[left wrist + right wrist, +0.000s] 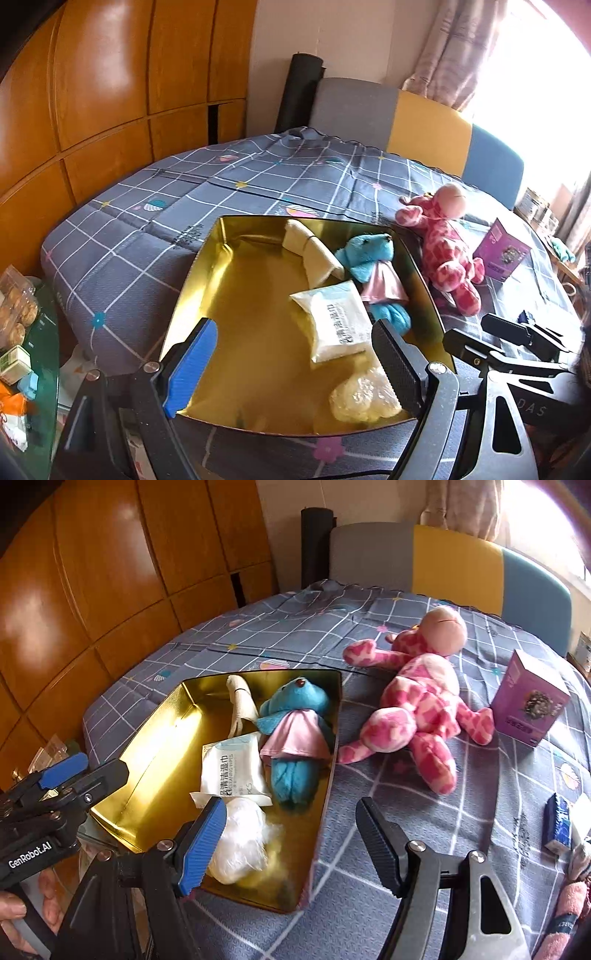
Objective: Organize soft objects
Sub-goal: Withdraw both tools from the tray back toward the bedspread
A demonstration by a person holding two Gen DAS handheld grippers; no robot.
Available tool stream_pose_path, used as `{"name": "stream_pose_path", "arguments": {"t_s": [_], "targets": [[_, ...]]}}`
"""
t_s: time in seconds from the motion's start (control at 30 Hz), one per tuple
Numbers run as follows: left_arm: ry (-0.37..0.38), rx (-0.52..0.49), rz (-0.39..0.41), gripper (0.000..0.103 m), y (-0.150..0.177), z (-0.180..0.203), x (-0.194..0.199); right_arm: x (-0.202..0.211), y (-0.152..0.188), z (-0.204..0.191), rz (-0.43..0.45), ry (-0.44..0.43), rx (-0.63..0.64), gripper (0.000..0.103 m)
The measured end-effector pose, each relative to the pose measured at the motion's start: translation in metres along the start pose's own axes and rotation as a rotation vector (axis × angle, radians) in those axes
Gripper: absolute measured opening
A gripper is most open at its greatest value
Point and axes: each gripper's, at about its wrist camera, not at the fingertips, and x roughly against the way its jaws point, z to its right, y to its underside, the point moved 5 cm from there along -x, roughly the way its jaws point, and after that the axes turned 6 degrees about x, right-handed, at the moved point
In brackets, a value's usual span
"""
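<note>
Right in front of the left gripper, fingers spread wide and holding nothing, sits a gold tin on the checked bedspread. Inside it: a blue teddy against the far-right wall, a wipes packet beside it, a crinkly plastic bag closest to the right finger, plus a cream roll. The pink giraffe plush lies outside, beyond the tin's right wall. From the right wrist view, the right gripper is also wide open and empty, hovering over the tin's near-right corner; the giraffe sprawls ahead and right, next to a purple box.
</note>
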Motion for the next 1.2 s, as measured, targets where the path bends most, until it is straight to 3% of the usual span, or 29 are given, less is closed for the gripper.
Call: {"name": "stream_pose_path", "arguments": {"t_s": [0.4,0.8,1.2], "targets": [[0.033,-0.081,-0.001,0.086,0.004,0.031,0.006,0.042,0.019,0.07,0.034,0.107,-0.111,0.074],[0.094,-0.216,-0.003,0.086,0.003,0.09,0.007,0.093,0.049,0.183,0.064,0.307,-0.272,0.074],[0.158,-0.337,-0.021,0.086,0.005,0.162,-0.004,0.136,0.087,0.294,0.08,0.564,-0.405,0.074]]}}
